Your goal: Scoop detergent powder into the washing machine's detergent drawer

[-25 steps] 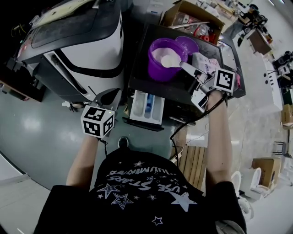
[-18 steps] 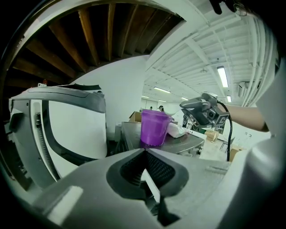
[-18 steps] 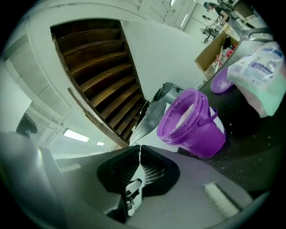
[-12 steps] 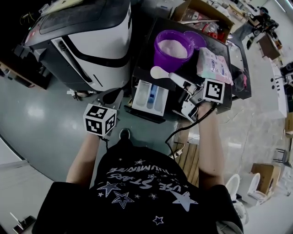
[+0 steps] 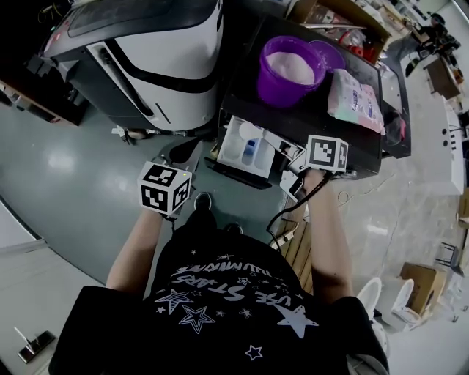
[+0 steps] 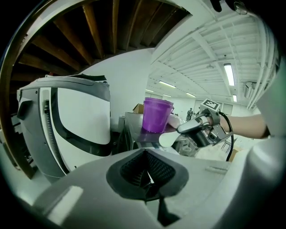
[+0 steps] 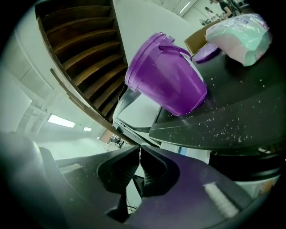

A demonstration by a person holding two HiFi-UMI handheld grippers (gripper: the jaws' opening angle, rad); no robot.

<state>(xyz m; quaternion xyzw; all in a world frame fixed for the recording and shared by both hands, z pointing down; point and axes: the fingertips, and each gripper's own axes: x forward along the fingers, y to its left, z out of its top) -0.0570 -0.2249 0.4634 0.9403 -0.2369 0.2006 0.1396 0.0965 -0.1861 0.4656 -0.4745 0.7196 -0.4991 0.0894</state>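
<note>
A purple bucket (image 5: 292, 69) of white powder stands on the black washing machine (image 5: 366, 139). The machine's white detergent drawer (image 5: 244, 144) is pulled out at its front. My right gripper (image 5: 281, 146) is shut on the handle of a white scoop (image 5: 251, 132), whose bowl hangs over the drawer. From the left gripper view the scoop (image 6: 167, 139) shows below the bucket (image 6: 157, 115). My left gripper (image 5: 176, 162) is shut and empty (image 6: 145, 172), left of the drawer. The right gripper view has the bucket (image 7: 167, 82) above the jaws (image 7: 139, 152); the scoop is hidden there.
A white and black appliance (image 5: 161, 44) stands left of the washing machine. On the machine's top lie the purple lid (image 5: 331, 55) and a pink and white bag (image 5: 355, 99). A cardboard box (image 5: 330, 15) sits behind. A wooden pallet (image 5: 297, 249) lies at the right.
My right gripper has carried the scoop out of the bucket and down to the open drawer. The left gripper has hardly moved.
</note>
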